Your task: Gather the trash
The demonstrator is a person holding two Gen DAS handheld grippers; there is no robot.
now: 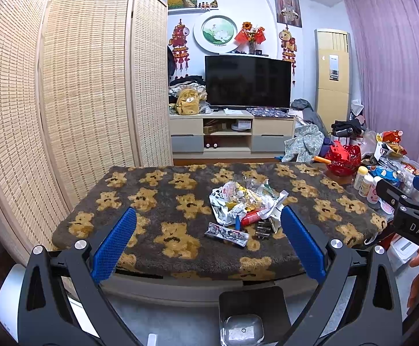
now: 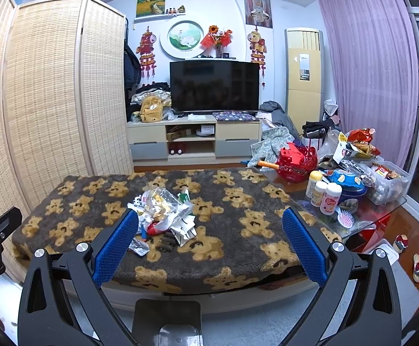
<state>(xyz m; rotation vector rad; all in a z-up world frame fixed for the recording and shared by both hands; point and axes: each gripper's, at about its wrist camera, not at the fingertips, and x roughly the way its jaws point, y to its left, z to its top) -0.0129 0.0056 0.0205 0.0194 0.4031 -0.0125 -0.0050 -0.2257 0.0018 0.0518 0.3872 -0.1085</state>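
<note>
The left hand-held gripper [image 1: 208, 242] has two long blue fingers [image 1: 114, 243] with a fine mesh texture, set on angular black arms with triangular cut-outs and round silver screws at the joints. The right hand-held gripper [image 2: 209, 245] is built the same: blue textured fingers [image 2: 304, 246], black frame, silver screws. Seen from the left wrist, its black body carries white letters "DAS"

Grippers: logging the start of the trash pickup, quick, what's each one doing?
Left gripper: open, holding nothing, short of the trash pile.
Right gripper: open, holding nothing, also short of the pile.
</note>
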